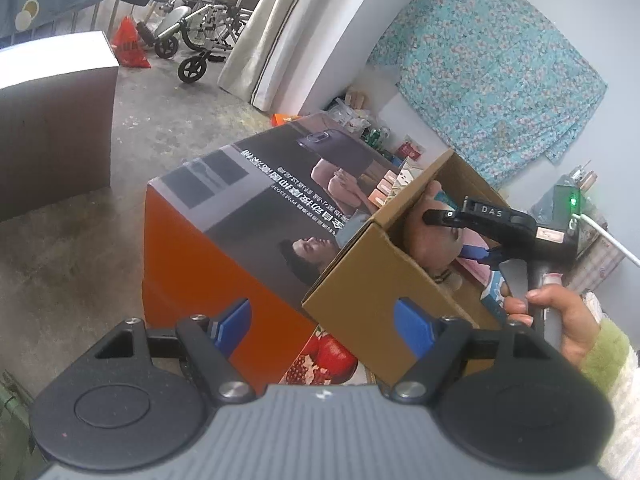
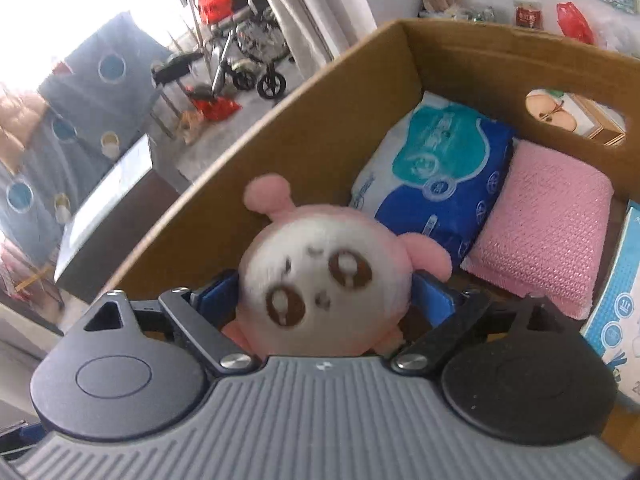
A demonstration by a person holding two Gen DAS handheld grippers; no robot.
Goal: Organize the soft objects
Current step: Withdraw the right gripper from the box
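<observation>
The right gripper reaches down into an open cardboard box, and a pink-and-white plush toy with a round face and brown ringed eyes sits between its blue pads. The toy's head fills the whole gap, with a blue pad showing at each side of it, so the tongs look spread wide around the plush; whether the pads press into it cannot be told from this view, as the toy is blurred. The toy is inside the box, close to the long wall on the left of the right wrist view. Beyond it, toward the far end wall with the oval handle hole, a blue-and-teal soft pack lies flat on the box floor, and a pink textured pad lies just beside it, touching its edge. A light blue printed package stands against the wall on the right. In the left wrist view, the left gripper hovers outside the box by its near corner, its tongs apart with nothing between them. The box rests on a large orange printed carton that stands on the concrete floor. A hand in a pale green fuzzy sleeve grips the right tool's handle.
</observation>
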